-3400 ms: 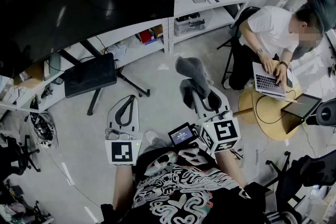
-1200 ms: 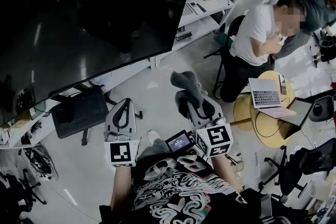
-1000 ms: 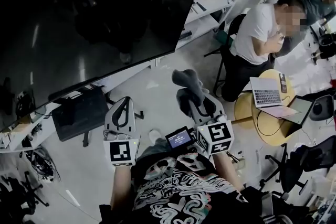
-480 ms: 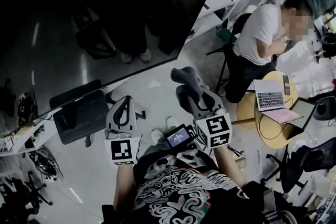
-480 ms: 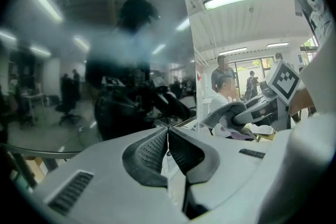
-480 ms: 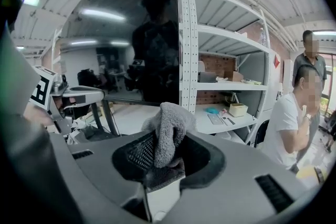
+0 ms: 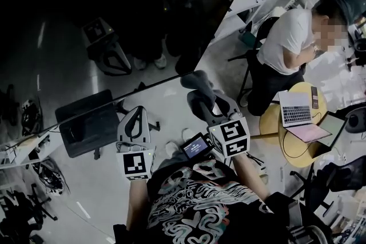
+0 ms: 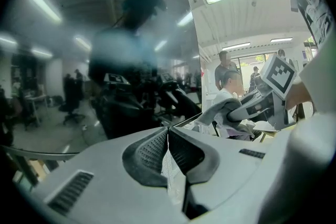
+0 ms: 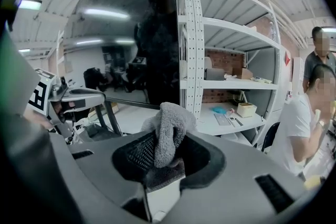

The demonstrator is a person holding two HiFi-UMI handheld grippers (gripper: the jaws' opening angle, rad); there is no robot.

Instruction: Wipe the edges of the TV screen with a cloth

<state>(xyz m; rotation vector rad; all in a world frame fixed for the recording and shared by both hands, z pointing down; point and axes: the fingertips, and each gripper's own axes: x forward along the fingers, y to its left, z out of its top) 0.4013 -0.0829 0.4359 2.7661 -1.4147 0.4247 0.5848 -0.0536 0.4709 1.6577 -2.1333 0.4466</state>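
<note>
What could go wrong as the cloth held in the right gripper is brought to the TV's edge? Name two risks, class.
1. The cloth is only a small bunch pinched in the right gripper, so the hard jaws might scrape the TV screen if pressed close.
2. The white shelf upright stands right beside the screen's edge, so the gripper may knock it while wiping there.

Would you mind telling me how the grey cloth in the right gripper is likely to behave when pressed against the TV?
The cloth droops in folds above the right gripper, so it is probably floppy and would squash against the TV screen. Its fuzzy pile suggests it is light and grippy.
</note>
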